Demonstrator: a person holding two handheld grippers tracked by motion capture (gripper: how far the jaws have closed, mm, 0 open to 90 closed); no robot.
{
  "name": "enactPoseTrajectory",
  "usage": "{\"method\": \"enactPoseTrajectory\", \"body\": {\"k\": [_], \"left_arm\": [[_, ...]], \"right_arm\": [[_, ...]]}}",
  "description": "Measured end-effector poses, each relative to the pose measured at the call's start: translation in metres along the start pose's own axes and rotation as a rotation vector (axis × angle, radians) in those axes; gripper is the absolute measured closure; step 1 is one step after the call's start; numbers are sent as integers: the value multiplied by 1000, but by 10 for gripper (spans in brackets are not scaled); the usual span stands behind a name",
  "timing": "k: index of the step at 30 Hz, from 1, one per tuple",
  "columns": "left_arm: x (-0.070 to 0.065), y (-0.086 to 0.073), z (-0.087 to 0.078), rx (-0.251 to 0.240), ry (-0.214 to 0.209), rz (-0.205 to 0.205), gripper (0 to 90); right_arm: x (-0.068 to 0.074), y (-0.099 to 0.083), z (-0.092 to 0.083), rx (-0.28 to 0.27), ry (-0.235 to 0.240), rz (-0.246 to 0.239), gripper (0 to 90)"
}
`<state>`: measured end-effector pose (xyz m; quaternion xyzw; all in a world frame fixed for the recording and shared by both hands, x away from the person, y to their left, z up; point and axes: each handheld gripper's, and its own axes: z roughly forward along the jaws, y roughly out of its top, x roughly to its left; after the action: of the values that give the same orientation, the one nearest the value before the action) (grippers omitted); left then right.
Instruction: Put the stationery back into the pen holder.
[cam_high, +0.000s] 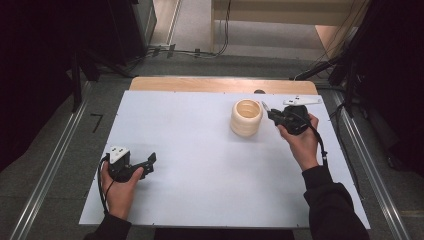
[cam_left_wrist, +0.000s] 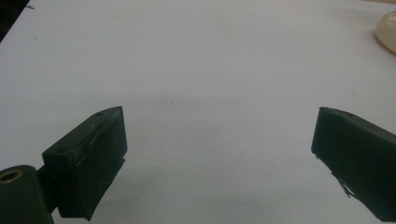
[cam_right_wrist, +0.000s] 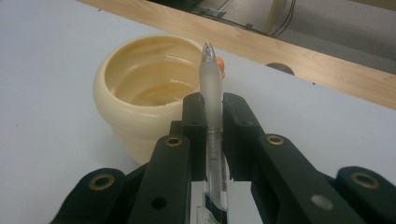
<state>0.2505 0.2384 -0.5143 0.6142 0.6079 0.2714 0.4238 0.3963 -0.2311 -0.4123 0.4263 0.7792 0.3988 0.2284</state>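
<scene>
A: Right claw (cam_right_wrist: 212, 112) was clamped on a clear pen (cam_right_wrist: 211, 88), frosted barrel standing up between the pads, an orange bit at its tip. That detail came from the right gripper view; the high view gave the pen (cam_high: 265, 106) as a pale sliver.

B: And where was the pen against the cup?

A: Just beside the cream ribbed cup (cam_right_wrist: 140, 88), tip near the rim, not inside. The high view put the right claw (cam_high: 272, 114) right of the cup (cam_high: 246, 118), on the far half of the counter (cam_high: 200, 150).

B: Anything in the cup?

A: Bare walls as far as the right gripper view looked in; its floor was hidden.

B: Left side?

A: Left claw (cam_high: 150, 162) low at the near left edge, well apart from the cup. The left gripper view showed its jaws wide, bare counter (cam_left_wrist: 196, 70) between, and an edge of the cup (cam_left_wrist: 387, 30) at upper right.
</scene>
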Motion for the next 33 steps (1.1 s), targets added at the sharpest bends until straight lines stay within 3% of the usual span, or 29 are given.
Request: {"method": "enactPoseTrajectory", "body": {"k": [33], "left_arm": [[1,1,0,-6,-10,-4,42]], "right_arm": [[11,43,39,32,22,-27,782]]}}
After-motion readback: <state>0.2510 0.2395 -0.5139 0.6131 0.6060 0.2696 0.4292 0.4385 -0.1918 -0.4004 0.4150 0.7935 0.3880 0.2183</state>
